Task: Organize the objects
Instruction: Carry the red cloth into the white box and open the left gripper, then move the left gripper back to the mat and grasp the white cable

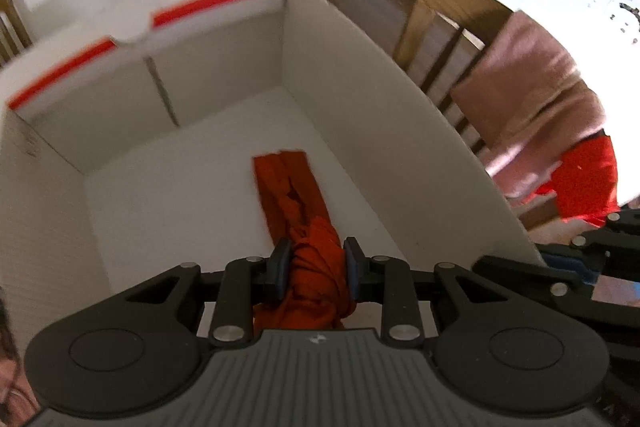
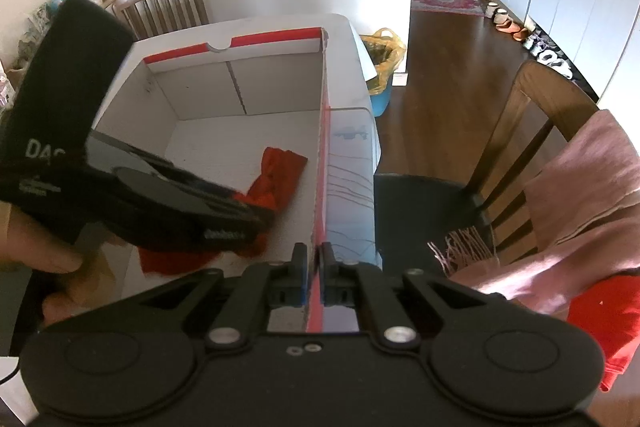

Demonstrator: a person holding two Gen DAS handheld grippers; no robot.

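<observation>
Inside the open white cardboard box with red-trimmed flaps (image 1: 344, 75), the left gripper (image 1: 316, 269) pinched a bunched orange-red cloth (image 1: 296, 203), whose free end trailed across the box floor. Meanwhile the right gripper (image 2: 314, 277) was clamped nearly closed on the box's red-edged side wall (image 2: 322, 163).

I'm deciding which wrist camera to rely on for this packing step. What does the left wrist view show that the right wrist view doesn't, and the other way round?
Only the left wrist view shows the left gripper from behind, its pads squeezing the bunched orange-red cloth whose free end trails onto the box floor.

Only the right wrist view shows the right gripper shut on the box's right wall, a hand carrying the left gripper, and the bin with a yellow bag.

Both show the white cardboard box, the cloth inside it, and the pink throw over a wooden chair.
</observation>
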